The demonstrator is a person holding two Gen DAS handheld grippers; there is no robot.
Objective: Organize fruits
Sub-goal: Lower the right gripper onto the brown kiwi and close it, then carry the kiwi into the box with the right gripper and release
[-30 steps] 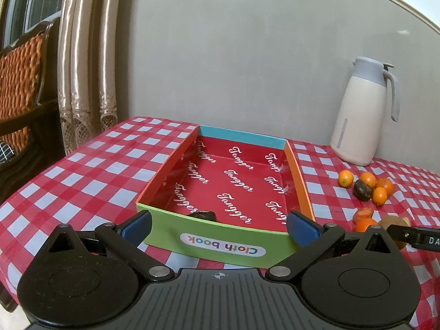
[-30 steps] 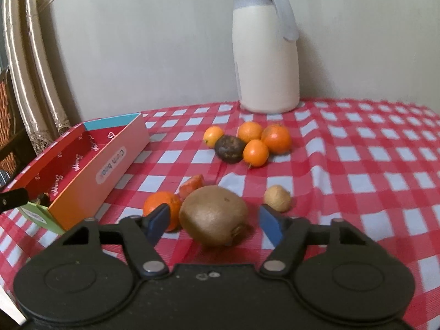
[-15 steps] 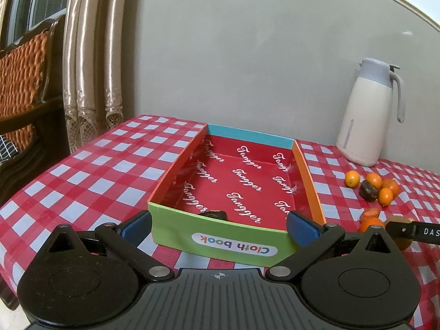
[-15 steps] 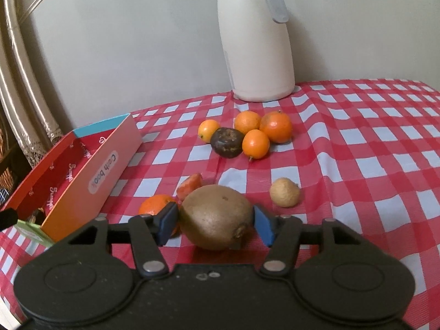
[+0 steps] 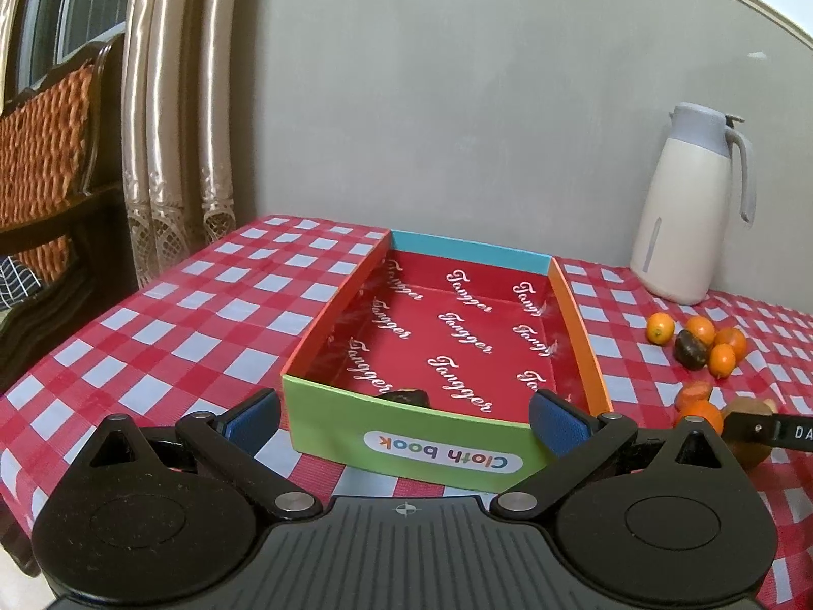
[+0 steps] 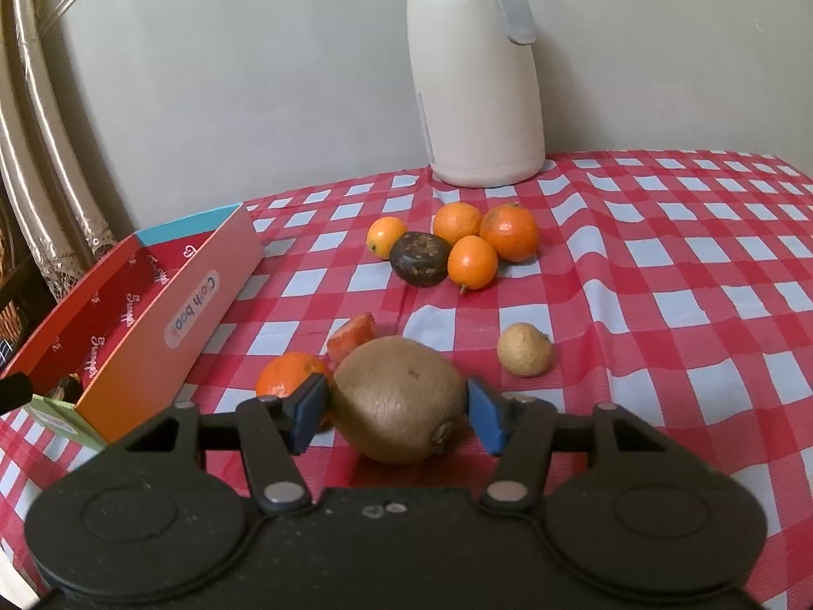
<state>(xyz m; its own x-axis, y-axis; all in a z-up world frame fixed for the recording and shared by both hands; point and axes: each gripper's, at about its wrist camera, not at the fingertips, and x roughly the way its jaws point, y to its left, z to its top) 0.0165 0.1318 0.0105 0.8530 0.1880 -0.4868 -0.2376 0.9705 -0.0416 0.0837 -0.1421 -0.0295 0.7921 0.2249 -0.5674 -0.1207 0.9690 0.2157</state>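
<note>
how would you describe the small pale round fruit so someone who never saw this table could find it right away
Start at the tall cream jug by the wall and come toward the camera, past the cluster of oranges around a dark fruit. Just right of the big brown kiwi in the right gripper sits the small pale fruit, alone on the checked cloth. It is the only beige, rough-skinned one and touches nothing.
</note>
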